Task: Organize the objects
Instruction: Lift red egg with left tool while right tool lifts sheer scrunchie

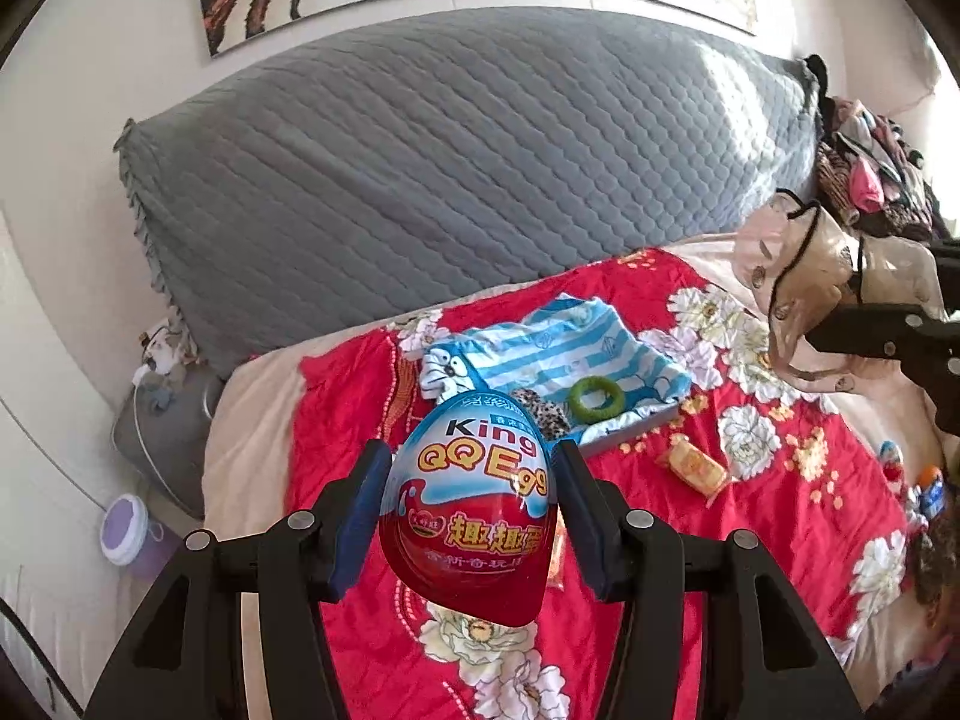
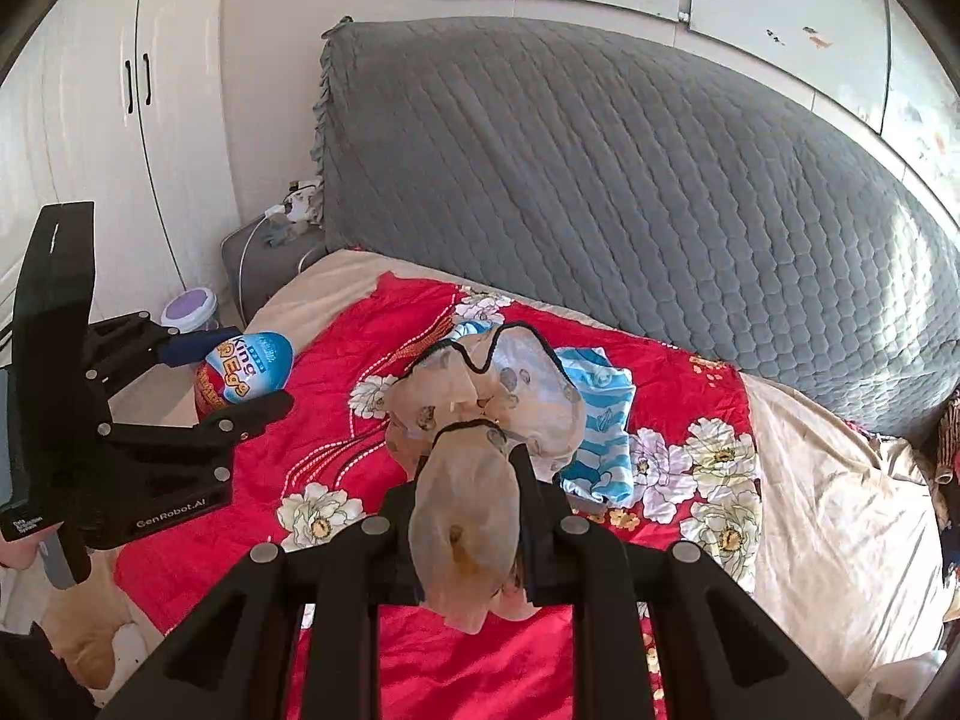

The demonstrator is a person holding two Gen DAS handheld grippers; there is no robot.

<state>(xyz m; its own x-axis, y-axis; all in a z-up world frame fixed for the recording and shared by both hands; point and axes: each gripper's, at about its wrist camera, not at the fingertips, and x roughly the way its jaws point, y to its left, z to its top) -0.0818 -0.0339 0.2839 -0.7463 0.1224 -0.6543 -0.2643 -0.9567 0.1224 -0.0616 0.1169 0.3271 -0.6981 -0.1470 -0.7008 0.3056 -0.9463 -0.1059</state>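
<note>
My left gripper (image 1: 471, 453) is shut on a red and blue toy egg (image 1: 474, 516) marked "King QQ Egg", its blue pads pressing both sides, held above the red floral quilt (image 1: 780, 516). The right wrist view shows that egg (image 2: 252, 369) at the left in the left gripper (image 2: 240, 375). My right gripper (image 2: 471, 471) is shut on a translucent beige drawstring pouch (image 2: 474, 516) with black cord, which bulges upward past the fingers. A blue and white striped cloth (image 1: 558, 354) lies on the bed with a green ring (image 1: 596, 397) and a speckled item (image 1: 543, 414) on it.
A yellow snack packet (image 1: 696, 467) lies on the quilt, and small toys (image 1: 927, 495) sit near its right edge. The grey quilted headboard (image 1: 456, 168) rises behind. A clothes pile (image 1: 870, 168) is at the far right. A purple-lidded tub (image 1: 124, 531) and a grey stool (image 2: 264, 258) stand beside the bed.
</note>
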